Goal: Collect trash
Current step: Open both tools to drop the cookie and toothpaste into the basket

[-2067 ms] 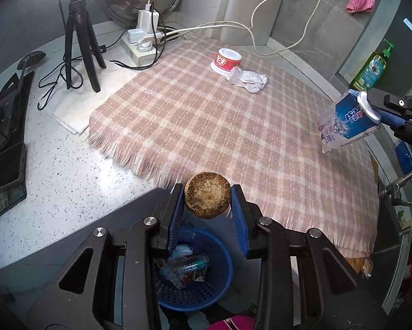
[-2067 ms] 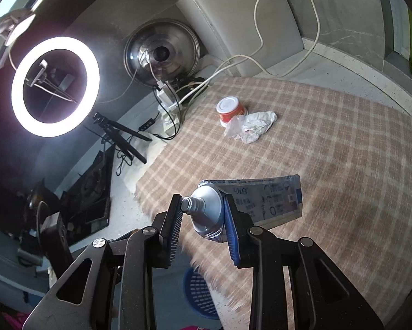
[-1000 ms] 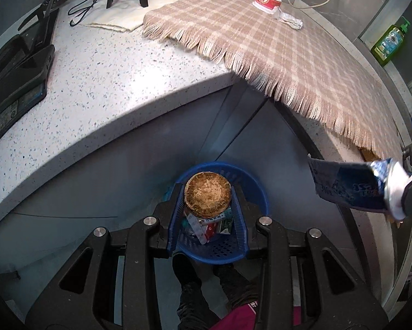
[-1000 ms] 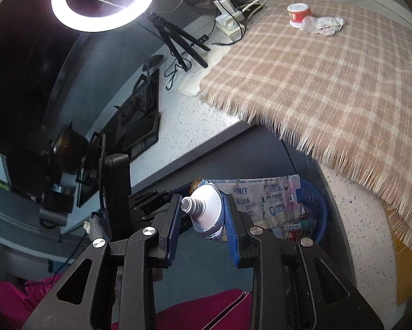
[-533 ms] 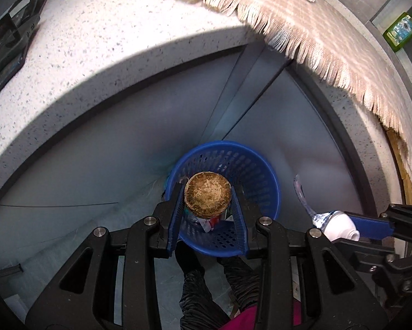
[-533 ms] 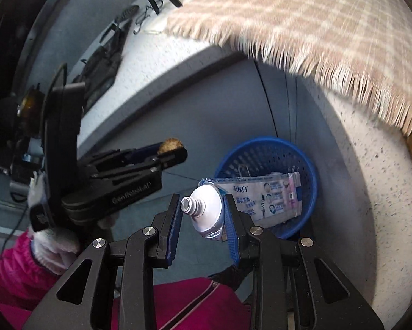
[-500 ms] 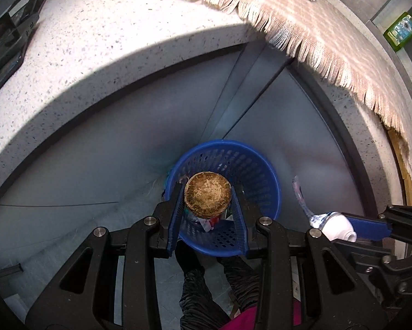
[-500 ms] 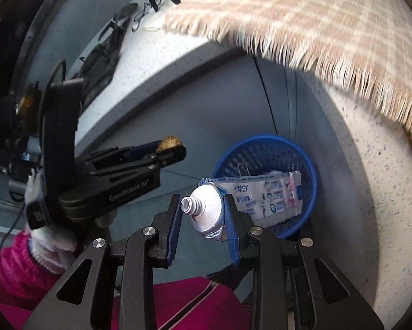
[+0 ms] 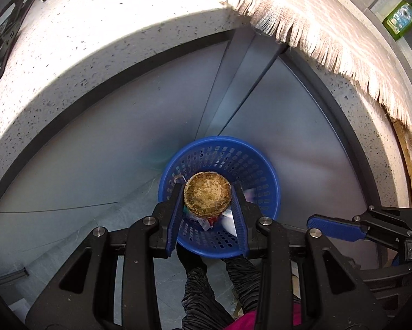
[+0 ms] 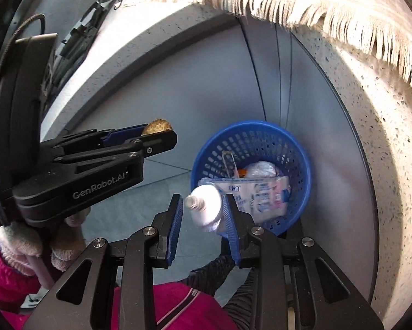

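Note:
A blue plastic waste basket stands on the floor below the counter, with trash inside; it also shows in the right wrist view. My left gripper is shut on a round brown crusty disc and holds it over the basket; the disc also shows in the right wrist view. My right gripper has opened. The toothpaste tube sits loose between its jaws, leaning on the right one, its flat end over the basket. In the left wrist view one blue right finger shows empty.
The speckled white counter edge curves overhead, with a fringed plaid cloth hanging over it. Grey cabinet doors stand behind the basket. My legs and pink jacket are below the grippers.
My right gripper's jaws have spread apart and the toothpaste tube has come loose, tipping toward the basket. Both grippers have moved lower and closer to the basket.

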A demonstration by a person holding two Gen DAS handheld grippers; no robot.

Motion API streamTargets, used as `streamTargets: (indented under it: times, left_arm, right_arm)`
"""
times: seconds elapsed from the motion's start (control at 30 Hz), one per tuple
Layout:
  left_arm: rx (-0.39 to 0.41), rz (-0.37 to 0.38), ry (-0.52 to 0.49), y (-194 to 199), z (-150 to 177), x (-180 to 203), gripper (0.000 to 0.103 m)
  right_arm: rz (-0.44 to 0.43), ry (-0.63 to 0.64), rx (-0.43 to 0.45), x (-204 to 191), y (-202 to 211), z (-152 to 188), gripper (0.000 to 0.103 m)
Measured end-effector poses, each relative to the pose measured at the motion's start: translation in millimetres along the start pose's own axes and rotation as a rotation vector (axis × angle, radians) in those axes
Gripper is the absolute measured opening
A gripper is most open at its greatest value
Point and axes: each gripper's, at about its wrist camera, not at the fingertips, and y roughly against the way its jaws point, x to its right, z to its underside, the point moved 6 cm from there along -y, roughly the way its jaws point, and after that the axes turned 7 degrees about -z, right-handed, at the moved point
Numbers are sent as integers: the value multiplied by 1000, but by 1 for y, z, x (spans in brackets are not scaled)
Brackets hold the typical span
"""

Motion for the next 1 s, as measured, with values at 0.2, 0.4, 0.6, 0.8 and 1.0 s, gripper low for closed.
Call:
streamTargets:
  times: [0.2,0.4,0.6,0.8,1.0]
  left_arm:
    - [1,-9,15,1,-3,-2,42]
    - [14,-17,17,8,-2,-4,42]
    - [32,-24,15,15,-3,-2,42]
    - [64,-34,15,27,-8,-2,42]
    - [102,-40,17,42,-15,-1,42]
  right_arm:
    - [18,2,-9,2,-1,1,46]
    - [30,-5,-19,8,0,9,47]
    - [40,4,-17,8,6,11,48]
    - [50,15,-6,3,15,8,49]
    - [63,51,23,-2,30,4,59]
